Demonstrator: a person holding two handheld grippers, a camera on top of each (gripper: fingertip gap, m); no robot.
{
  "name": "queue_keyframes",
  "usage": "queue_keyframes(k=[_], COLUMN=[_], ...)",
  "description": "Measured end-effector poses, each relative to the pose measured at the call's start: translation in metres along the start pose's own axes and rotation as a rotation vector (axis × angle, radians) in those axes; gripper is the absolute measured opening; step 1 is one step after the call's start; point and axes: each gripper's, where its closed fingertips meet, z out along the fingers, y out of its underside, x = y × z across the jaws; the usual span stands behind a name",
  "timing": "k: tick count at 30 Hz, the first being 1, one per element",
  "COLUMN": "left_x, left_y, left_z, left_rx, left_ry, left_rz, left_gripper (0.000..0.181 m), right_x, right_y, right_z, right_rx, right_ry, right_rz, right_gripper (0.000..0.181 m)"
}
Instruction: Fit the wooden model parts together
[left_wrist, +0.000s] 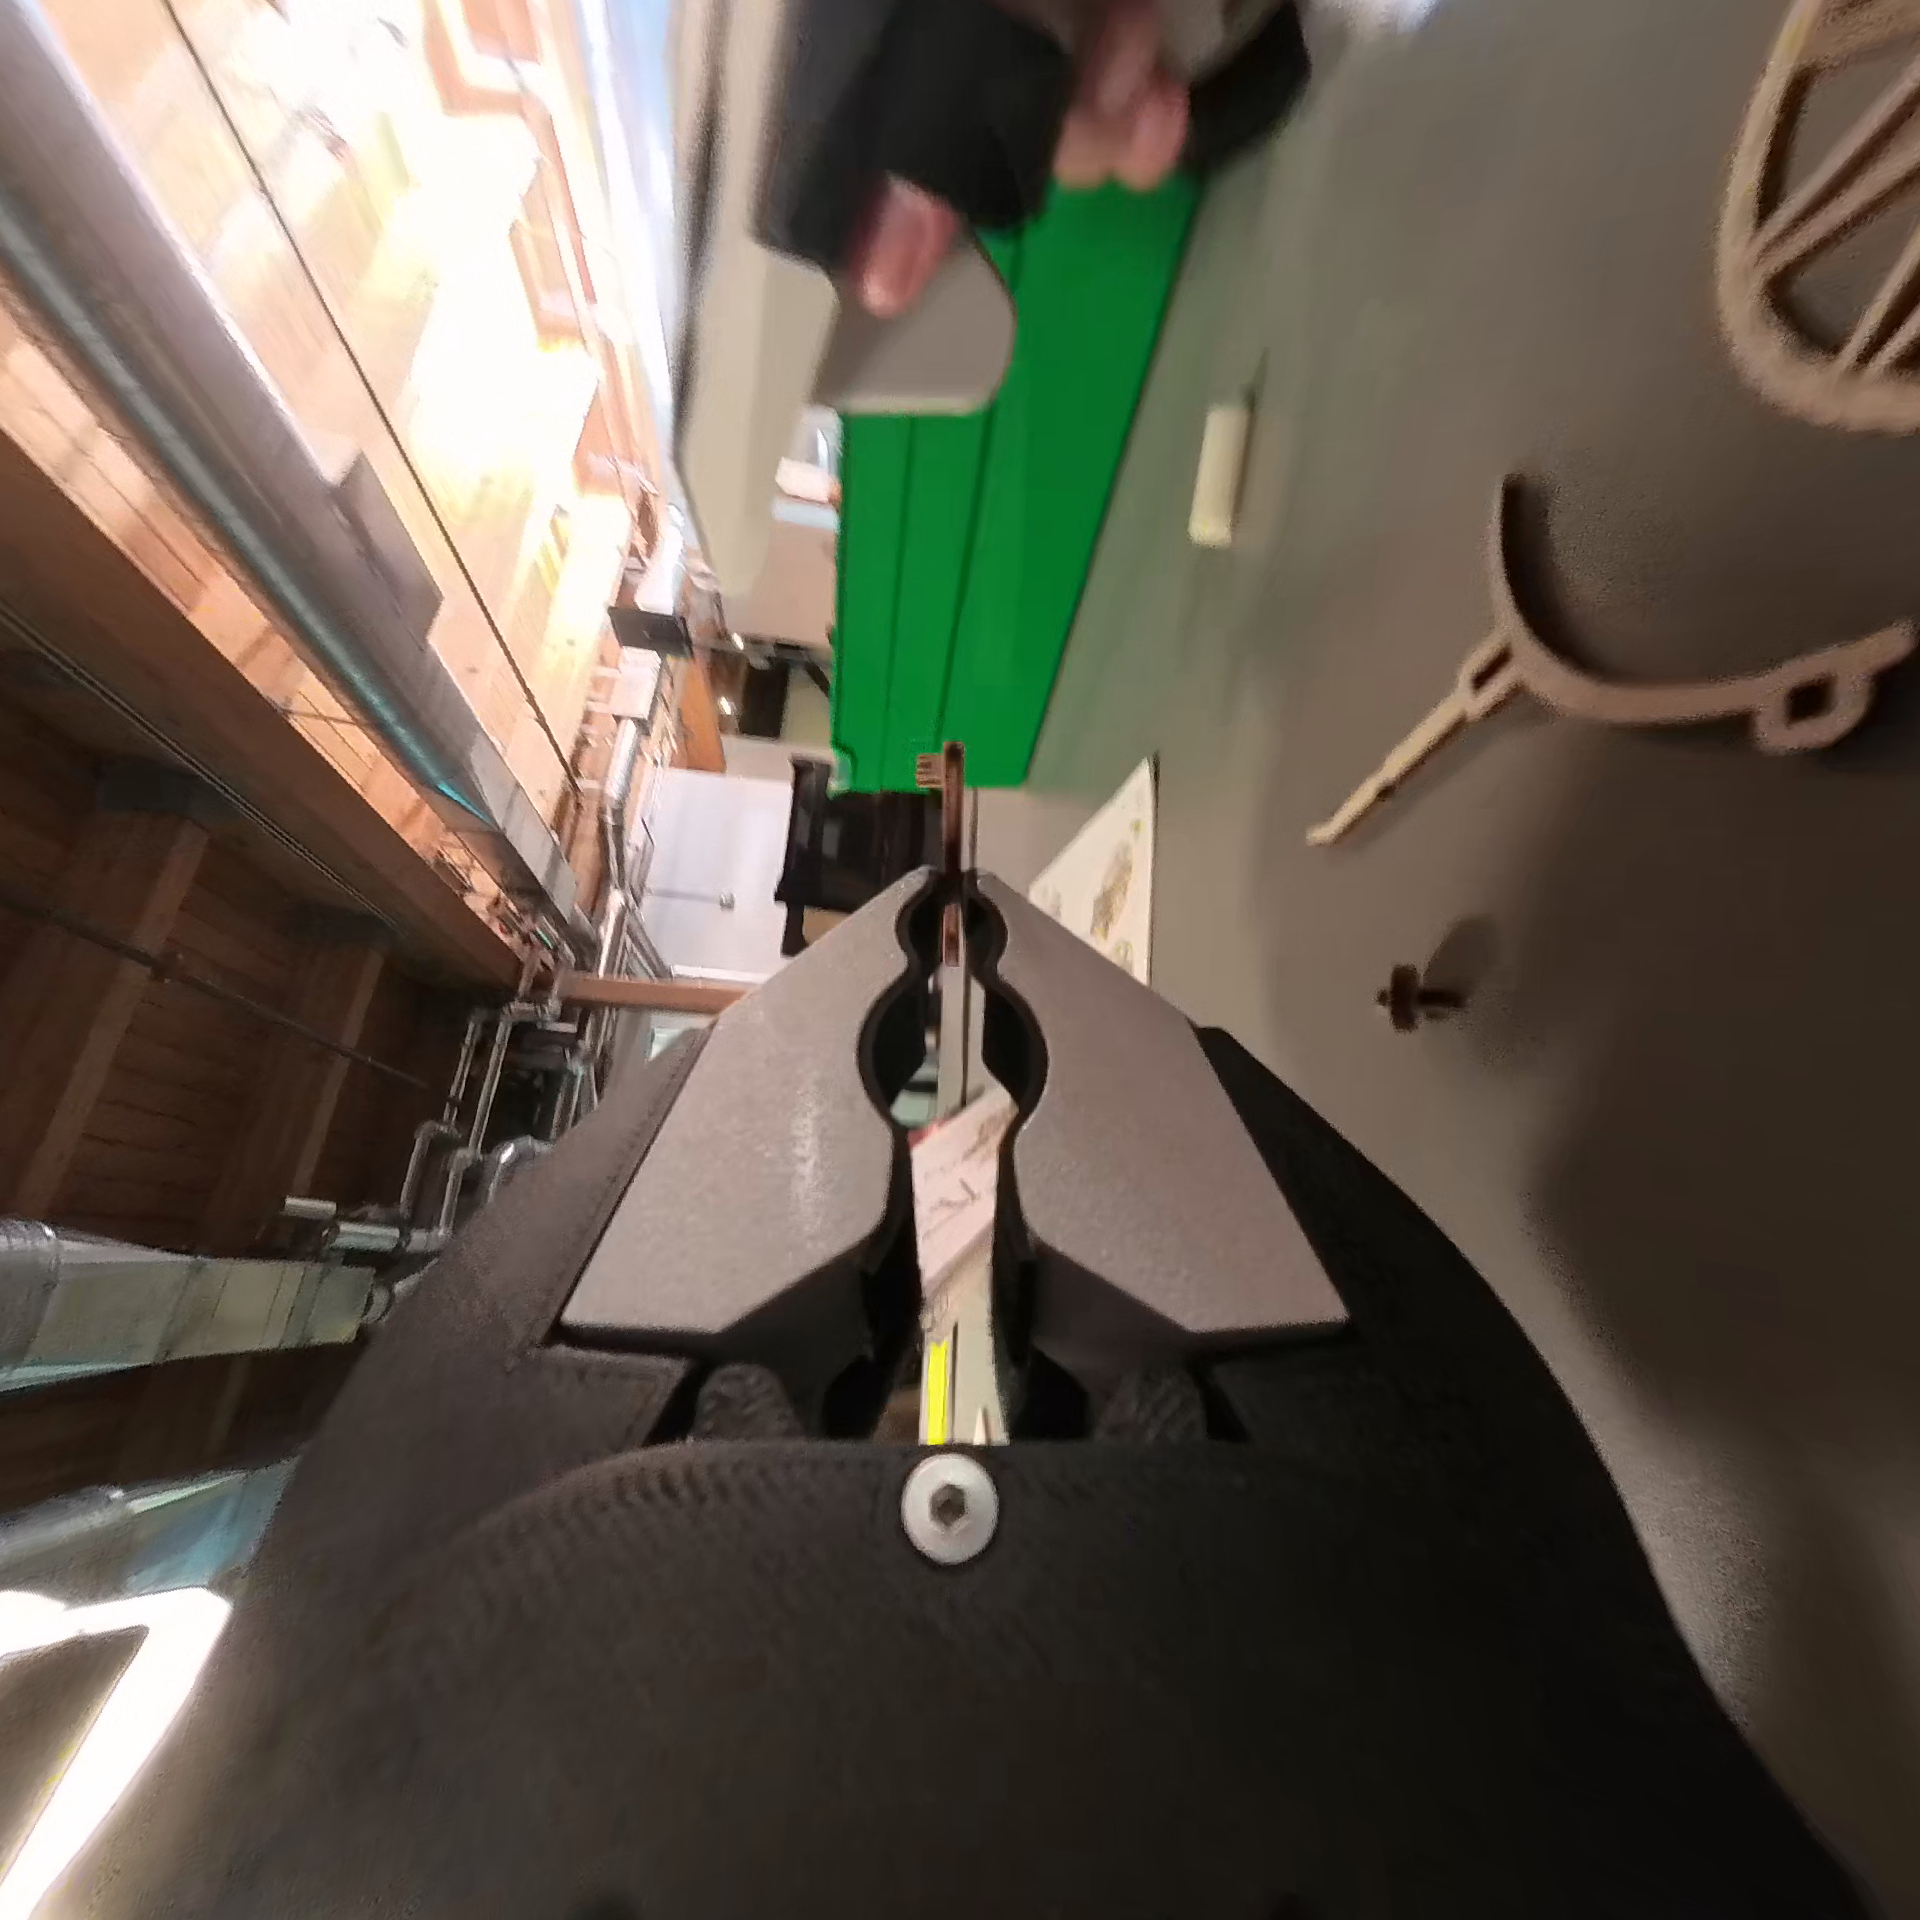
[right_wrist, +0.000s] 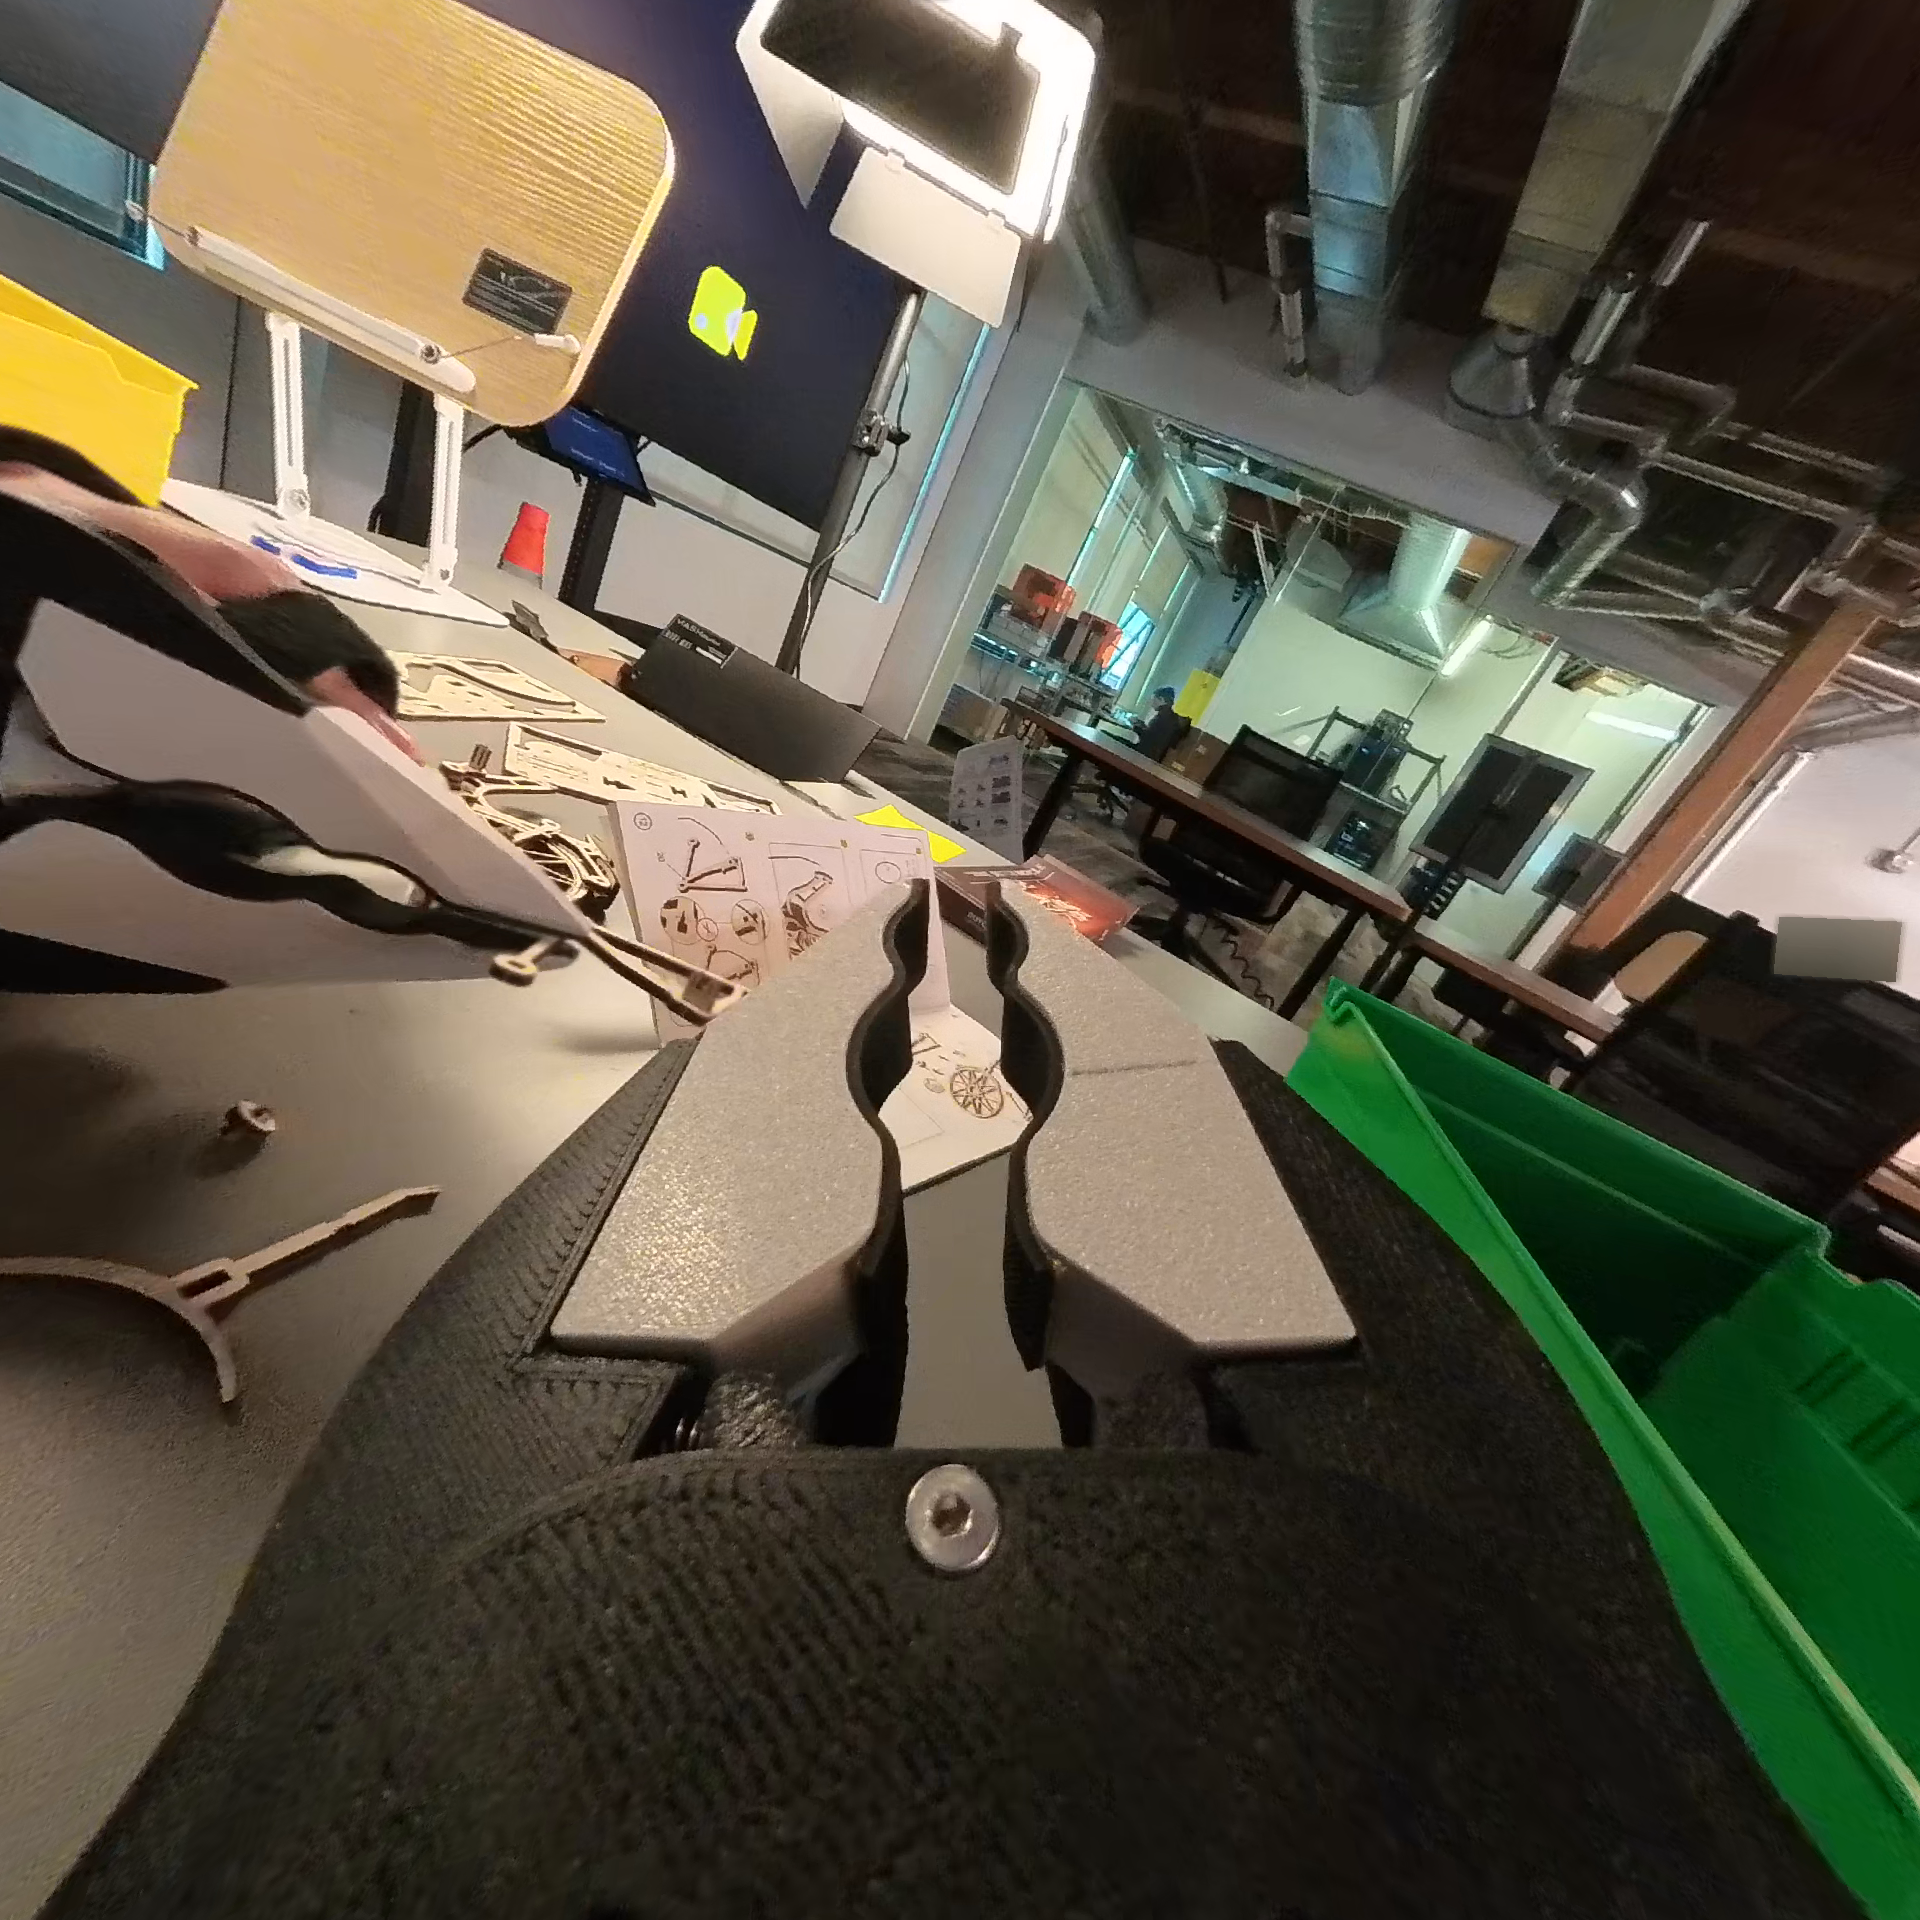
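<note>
My left gripper (left_wrist: 954, 883) is shut on a thin flat wooden part (left_wrist: 952, 810), seen edge-on and sticking out past the tips. In the right wrist view the same left gripper (right_wrist: 582, 940) comes in from the left, holding that slim part (right_wrist: 686, 987) just above the table. My right gripper (right_wrist: 954, 920) is open and empty, to the right of the held part. A curved wooden part with a stem (right_wrist: 197, 1288) (left_wrist: 1558, 675) and a small peg (right_wrist: 249, 1120) (left_wrist: 1408, 997) lie loose on the grey table (right_wrist: 395, 1070). A spoked wooden wheel (left_wrist: 1818, 208) lies nearby.
A green bin (right_wrist: 1558, 1299) (left_wrist: 987, 520) stands close on the right. An instruction sheet (right_wrist: 790, 894) lies ahead, with cut wooden sheets (right_wrist: 623, 774), a black box (right_wrist: 748, 696), a yellow bin (right_wrist: 73, 384) and a board on a white stand (right_wrist: 416, 197) behind. One gripper's finger ends stand about 9 cm off the other's.
</note>
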Motion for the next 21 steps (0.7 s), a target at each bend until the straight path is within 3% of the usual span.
queue_keyframes(k=[7, 13, 21], left_x=[0.011, -0.002, 0.005], left_y=[0.008, -0.005, -0.024], left_z=[0.003, -0.001, 0.001], left_rx=[-0.100, -0.076, -0.026], left_ry=[0.122, 0.200, 0.348], left_rz=[-0.037, -0.455, -0.802], left_gripper=[0.002, 0.002, 0.002], right_x=[0.003, 0.006, 0.007], right_y=[0.002, 0.001, 0.009], right_z=[-0.001, -0.002, 0.002], right_rx=[-0.005, 0.000, -0.042], right_ry=[0.020, 0.035, 0.043], right_rz=[-0.001, 0.003, -0.035], right_gripper=[0.007, 0.007, 0.007])
